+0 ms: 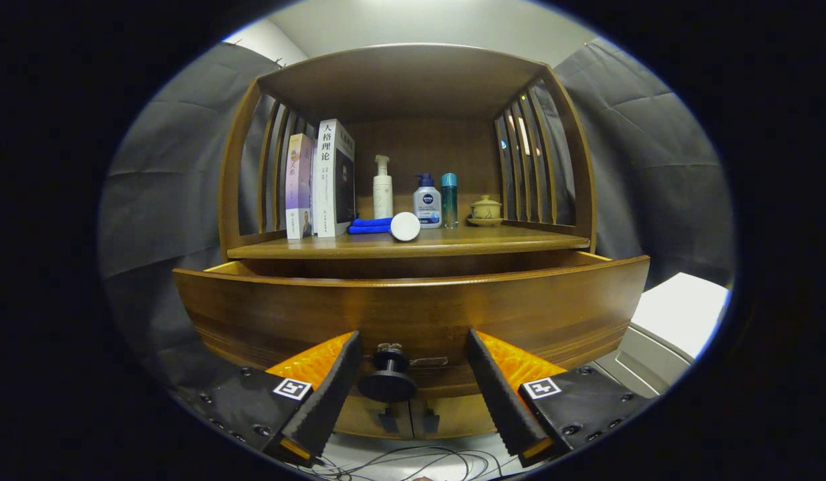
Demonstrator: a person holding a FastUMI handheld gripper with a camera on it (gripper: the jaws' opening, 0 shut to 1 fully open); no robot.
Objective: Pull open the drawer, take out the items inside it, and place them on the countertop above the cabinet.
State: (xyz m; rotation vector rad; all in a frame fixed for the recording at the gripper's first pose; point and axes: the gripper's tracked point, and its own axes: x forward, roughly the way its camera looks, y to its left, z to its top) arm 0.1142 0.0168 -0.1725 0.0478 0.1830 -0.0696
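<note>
Straddling the black knob of the partly drawn drawer with fingers spread and pressing on nothing, so closing squarely on its stem, then drawing straight outward, level, until the hidden contents below the countertop appear.

Dark grey cloth wall hangs creased on both sides of the wooden cabinet, with plain pale wall above and behind it. A white-topped grey unit sits low beside the cabinet; thin black cables lie on the light floor below. Lighting is dim and even.
</note>
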